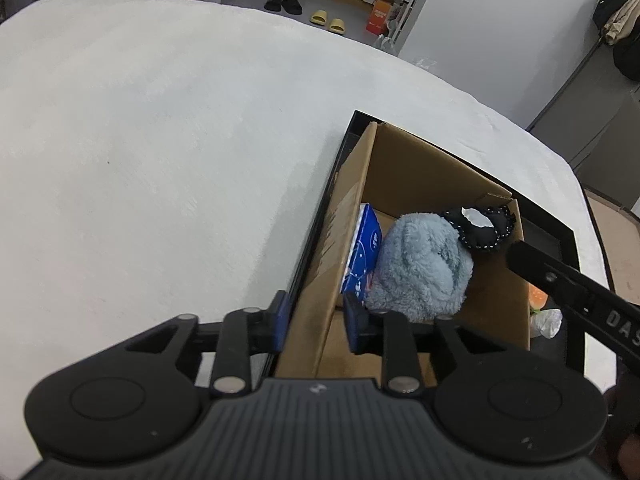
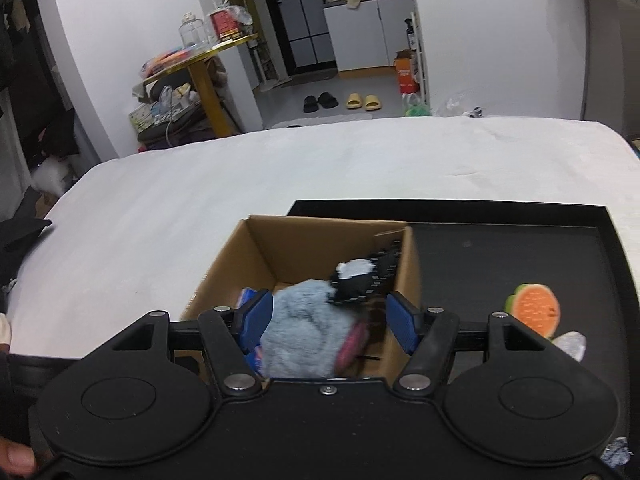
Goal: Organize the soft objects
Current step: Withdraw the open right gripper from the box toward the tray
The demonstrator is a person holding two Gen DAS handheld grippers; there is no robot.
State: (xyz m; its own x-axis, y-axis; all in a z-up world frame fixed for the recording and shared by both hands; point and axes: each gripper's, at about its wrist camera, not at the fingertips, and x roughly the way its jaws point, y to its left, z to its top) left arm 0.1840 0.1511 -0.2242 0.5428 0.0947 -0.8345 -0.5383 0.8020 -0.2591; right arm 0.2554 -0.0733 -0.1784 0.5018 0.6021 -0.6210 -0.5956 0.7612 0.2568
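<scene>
Lighting: even, cool indoor light, moderately bright; white bed cover [image 1: 160, 140] slightly washed out, no hard glare. Shadows: soft, deepest inside the cardboard box [image 2: 304, 248]. Distortion: strong fisheye bending at edges; walls and bed outline curve. Blur: blue plush toy [image 2: 304, 332] smeared in right wrist view; left wrist view sharper.
</scene>
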